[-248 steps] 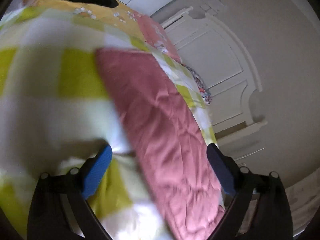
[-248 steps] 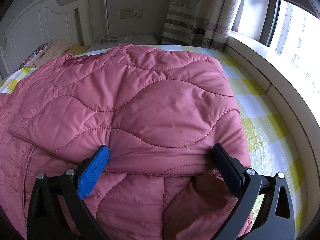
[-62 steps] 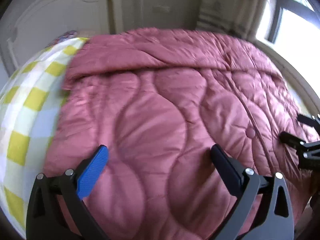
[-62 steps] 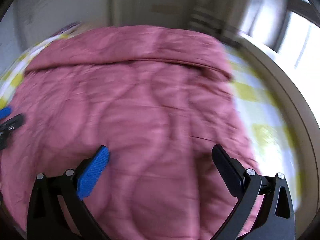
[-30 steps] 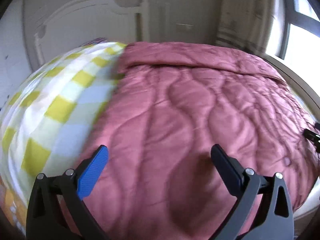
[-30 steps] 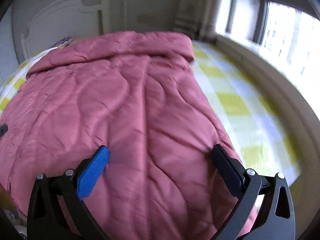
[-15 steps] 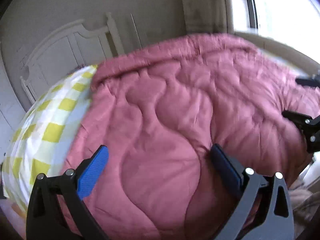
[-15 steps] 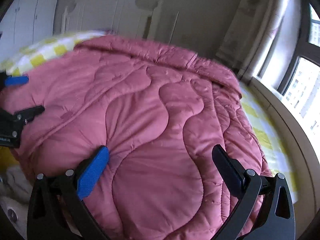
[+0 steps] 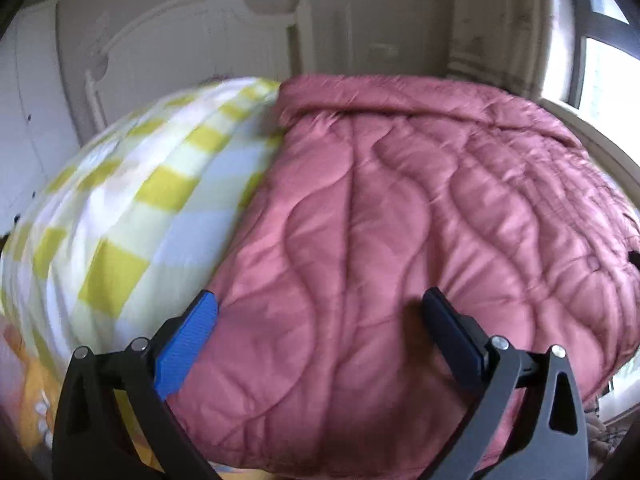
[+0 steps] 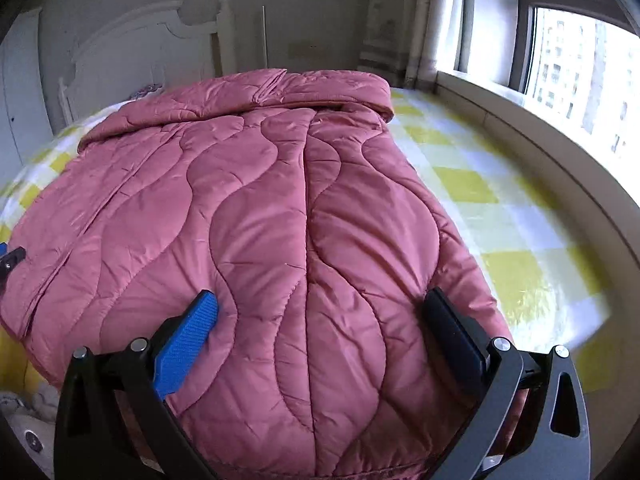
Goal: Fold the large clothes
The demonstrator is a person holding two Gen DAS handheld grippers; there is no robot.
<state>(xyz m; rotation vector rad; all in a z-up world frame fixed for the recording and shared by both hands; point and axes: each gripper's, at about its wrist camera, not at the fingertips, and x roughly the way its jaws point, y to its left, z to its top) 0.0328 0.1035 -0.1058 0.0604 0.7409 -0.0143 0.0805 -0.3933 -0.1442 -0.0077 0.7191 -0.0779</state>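
Observation:
A large pink quilted coat (image 9: 400,220) lies spread on the bed, its far end folded over; it also shows in the right wrist view (image 10: 260,220). My left gripper (image 9: 320,316) is open and empty, hovering over the coat's near left edge by the checked sheet. My right gripper (image 10: 320,316) is open and empty above the coat's near right part. The left gripper's tip peeks in at the right wrist view's left edge (image 10: 10,258).
The bed has a yellow, white and blue checked sheet (image 9: 140,200), also seen to the coat's right (image 10: 500,208). A white headboard (image 10: 140,52) stands at the far end. A window ledge (image 10: 540,132) and curtain (image 10: 404,20) run along the right.
Both grippers have swung sideways over the coat and stayed open. The left view now shows more checked sheet on the left; the right view shows more sheet and window on the right.

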